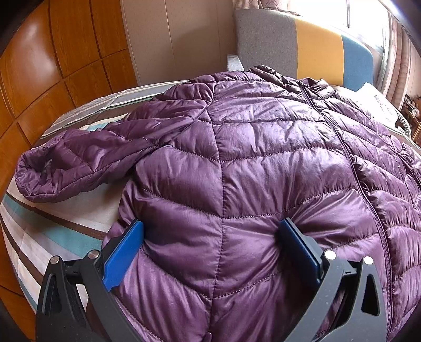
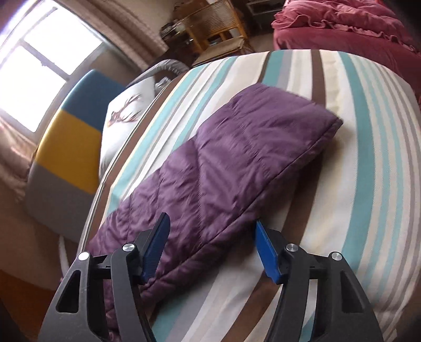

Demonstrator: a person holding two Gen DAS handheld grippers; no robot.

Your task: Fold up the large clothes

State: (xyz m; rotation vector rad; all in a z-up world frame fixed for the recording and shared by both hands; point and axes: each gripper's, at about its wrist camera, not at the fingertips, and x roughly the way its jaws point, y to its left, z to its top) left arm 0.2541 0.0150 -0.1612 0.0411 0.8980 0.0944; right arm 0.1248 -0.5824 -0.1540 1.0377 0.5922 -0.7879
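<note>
A purple quilted down jacket lies spread on the striped bed, zipper up. One of its sleeves stretches out to the left. My left gripper stands wide open over the jacket's lower left part. Its blue fingertips are sunk into the puffy fabric, which bulges between them. In the blurred right wrist view the other sleeve lies flat across the striped bed. My right gripper is open just above that sleeve's near part. Its left finger is over the fabric and its right finger is at the sleeve's edge.
A grey, yellow and blue headboard and a white pillow bound the bed's far end. Wooden wardrobe doors stand to the left. A second bed with pink bedding and a rattan chair lie beyond.
</note>
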